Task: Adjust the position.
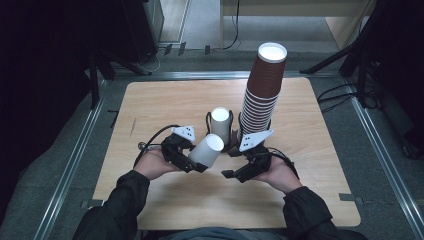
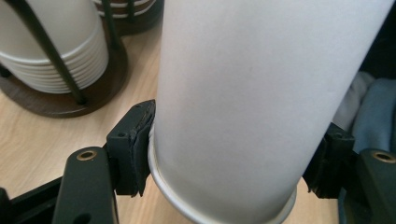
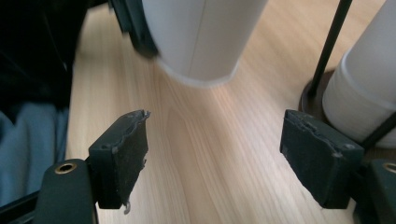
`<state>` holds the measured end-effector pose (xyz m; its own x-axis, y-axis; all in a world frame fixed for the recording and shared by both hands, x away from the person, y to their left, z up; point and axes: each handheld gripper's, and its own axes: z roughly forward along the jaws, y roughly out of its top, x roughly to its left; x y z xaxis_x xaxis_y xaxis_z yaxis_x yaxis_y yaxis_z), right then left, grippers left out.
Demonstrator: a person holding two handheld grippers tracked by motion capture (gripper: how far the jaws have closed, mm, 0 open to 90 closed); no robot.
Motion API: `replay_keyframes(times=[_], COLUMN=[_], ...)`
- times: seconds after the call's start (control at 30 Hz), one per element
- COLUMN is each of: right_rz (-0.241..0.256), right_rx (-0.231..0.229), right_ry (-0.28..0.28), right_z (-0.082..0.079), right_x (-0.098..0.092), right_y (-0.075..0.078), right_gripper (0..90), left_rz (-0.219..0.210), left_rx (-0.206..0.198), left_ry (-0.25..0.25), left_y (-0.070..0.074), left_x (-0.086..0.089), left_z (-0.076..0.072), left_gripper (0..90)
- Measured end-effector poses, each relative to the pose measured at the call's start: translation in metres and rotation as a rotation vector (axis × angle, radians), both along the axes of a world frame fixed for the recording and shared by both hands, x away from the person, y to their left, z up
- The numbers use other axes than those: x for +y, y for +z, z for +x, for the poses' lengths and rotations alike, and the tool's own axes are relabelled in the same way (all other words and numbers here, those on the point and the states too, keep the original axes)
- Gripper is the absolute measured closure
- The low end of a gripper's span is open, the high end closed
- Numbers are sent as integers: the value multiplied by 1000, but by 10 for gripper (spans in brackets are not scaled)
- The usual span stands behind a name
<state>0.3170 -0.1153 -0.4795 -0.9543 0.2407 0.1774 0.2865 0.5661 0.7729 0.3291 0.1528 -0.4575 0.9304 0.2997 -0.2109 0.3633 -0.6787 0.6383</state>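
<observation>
Gripping a white paper cup (image 1: 207,149) near its base, the left gripper (image 1: 192,162) has both jaws clamped against the cup wall; cup is tilted, mouth facing up and away from the person, held above the table (image 1: 150,105). Landmark: wire cup holder (image 1: 220,131) with a white cup stack (image 1: 220,120). Held cup sits just in front of the holder, apart from it. Right gripper (image 1: 235,175) is front-right of the holder, jaws spread wide, nothing between them. Tall brown cup stack (image 1: 262,90) stands right of the holder.
</observation>
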Motion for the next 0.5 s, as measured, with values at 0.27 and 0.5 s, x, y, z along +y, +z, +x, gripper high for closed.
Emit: replay_keyframes(times=[0.27, 0.5], right_rz=[-66, -79], right_rx=[7, 1], right_ry=[11, 5], right_z=[-1, 1], right_x=[0, -3], right_y=[-5, -7], right_gripper=[236, 238], left_rz=[65, 136], left_rx=[-6, -38], left_ry=[-15, -39], left_y=[1, 2], left_x=[0, -9], left_z=[4, 4], left_gripper=[296, 296])
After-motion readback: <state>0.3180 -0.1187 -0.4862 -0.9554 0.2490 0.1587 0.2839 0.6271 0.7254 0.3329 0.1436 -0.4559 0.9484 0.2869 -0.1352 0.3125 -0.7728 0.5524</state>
